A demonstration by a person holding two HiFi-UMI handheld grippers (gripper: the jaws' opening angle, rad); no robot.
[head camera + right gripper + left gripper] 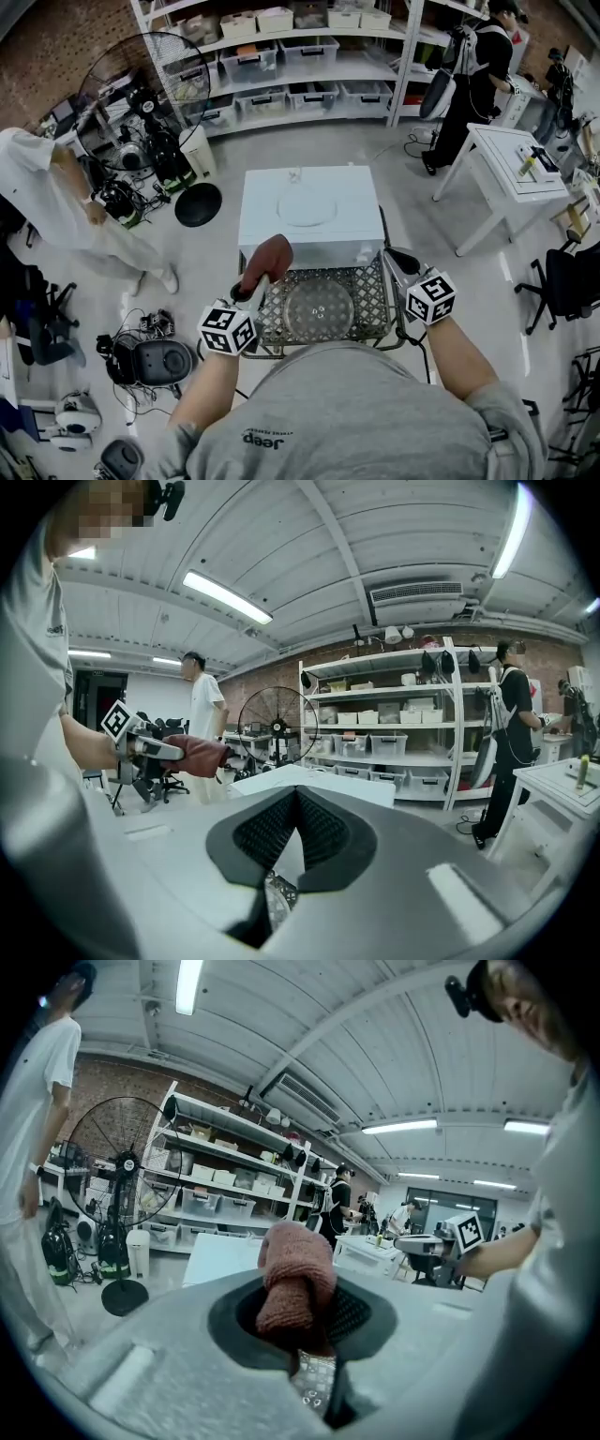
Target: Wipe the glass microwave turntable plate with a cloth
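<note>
- Head view: the left gripper [251, 287] is squeezing the soft cloth [268, 257] in its fingers.
- Fingers of the right gripper [405, 262] are touching, holding nothing.
- The glass plate [319, 311] is looking slippery and breakable; hold its edge.

Overhead, plus two low outward views

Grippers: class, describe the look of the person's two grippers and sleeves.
The left gripper and right gripper match: pale grey bodies, black textured jaws, a white cube with black square markers on each. The person wears a grey short-sleeved T-shirt.
</note>
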